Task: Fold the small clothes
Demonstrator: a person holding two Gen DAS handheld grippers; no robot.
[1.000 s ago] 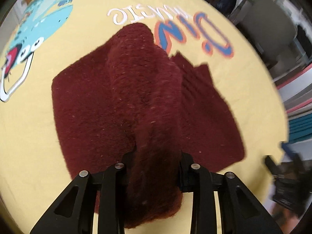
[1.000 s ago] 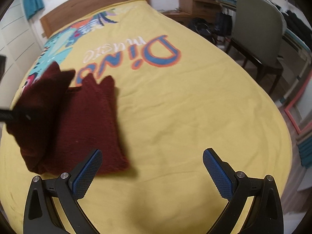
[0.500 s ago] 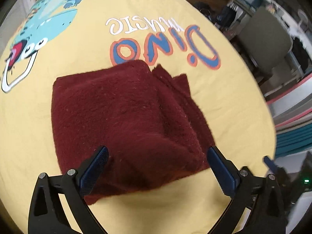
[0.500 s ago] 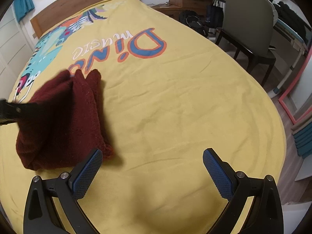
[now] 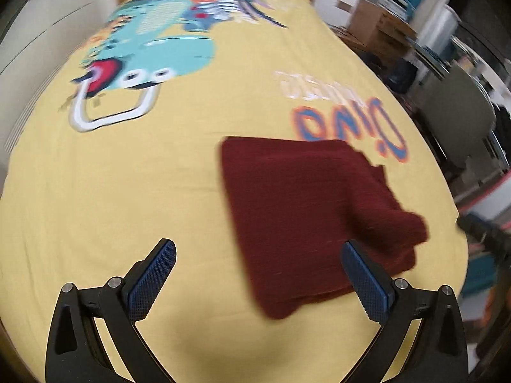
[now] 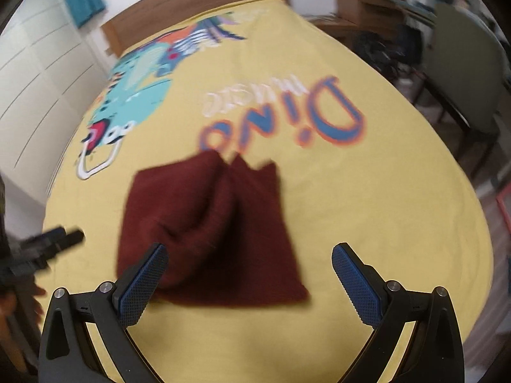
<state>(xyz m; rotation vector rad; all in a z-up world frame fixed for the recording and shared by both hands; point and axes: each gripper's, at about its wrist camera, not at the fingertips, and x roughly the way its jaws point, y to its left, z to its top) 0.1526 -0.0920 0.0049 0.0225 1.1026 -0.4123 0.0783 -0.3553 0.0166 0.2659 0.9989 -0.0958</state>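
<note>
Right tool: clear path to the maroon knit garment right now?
Probably yes. The right tool is open, with the folded maroon knit garment directly ahead on the yellow bedspread and nothing between them.

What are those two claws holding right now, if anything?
Nothing. The left gripper and right gripper are both open, and the folded maroon garment lies loose on the yellow bedspread.

The dark red garment is fuzzy, matt knitted cloth, lying on a smooth yellow printed cotton-like bedspread. Each hand-held gripper has matt black plastic arms with blue textured rubbery pads; the far headboard looks wooden.
</note>
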